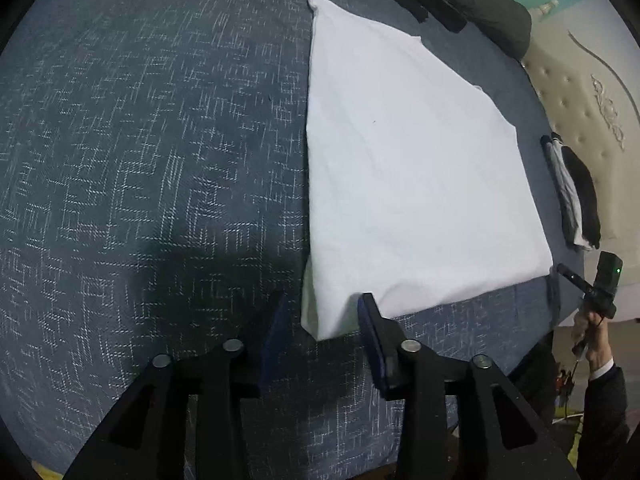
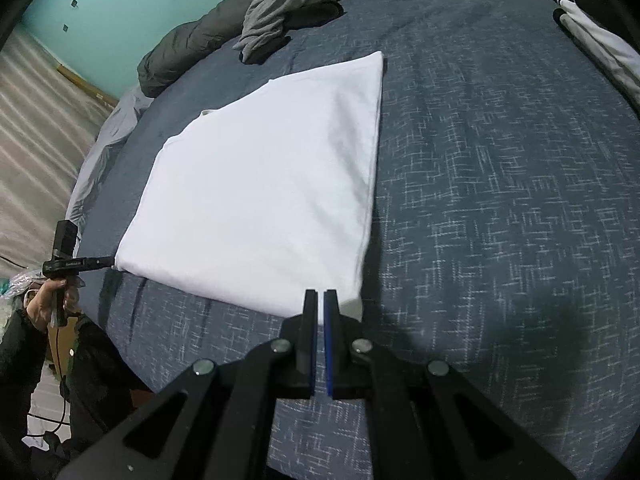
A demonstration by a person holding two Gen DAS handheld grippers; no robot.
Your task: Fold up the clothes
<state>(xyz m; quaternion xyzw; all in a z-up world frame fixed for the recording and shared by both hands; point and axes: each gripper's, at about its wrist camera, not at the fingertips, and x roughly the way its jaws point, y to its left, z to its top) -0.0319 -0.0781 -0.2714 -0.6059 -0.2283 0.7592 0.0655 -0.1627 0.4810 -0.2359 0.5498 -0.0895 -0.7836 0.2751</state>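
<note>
The folded white cloth (image 1: 416, 168) lay on the blue patterned bedspread (image 1: 140, 160). Left tongs (image 1: 326, 312) stood apart astride its corner; right tongs (image 2: 320, 300) were together, empty. Only the right view showed crumpled grey clothes (image 2: 288, 4) clearly.

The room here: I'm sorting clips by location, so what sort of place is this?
Most likely a bedroom: a bed with a blue bedspread, a tufted cream headboard and clothes lying about.

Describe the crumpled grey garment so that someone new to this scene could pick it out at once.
Start from the blue bedspread with white dashes and the flat folded white cloth on it. Beyond the cloth's far corner lies the crumpled grey garment, partly on a rolled dark grey duvet. Alone among the clothes, it is rumpled and unfolded.
</note>
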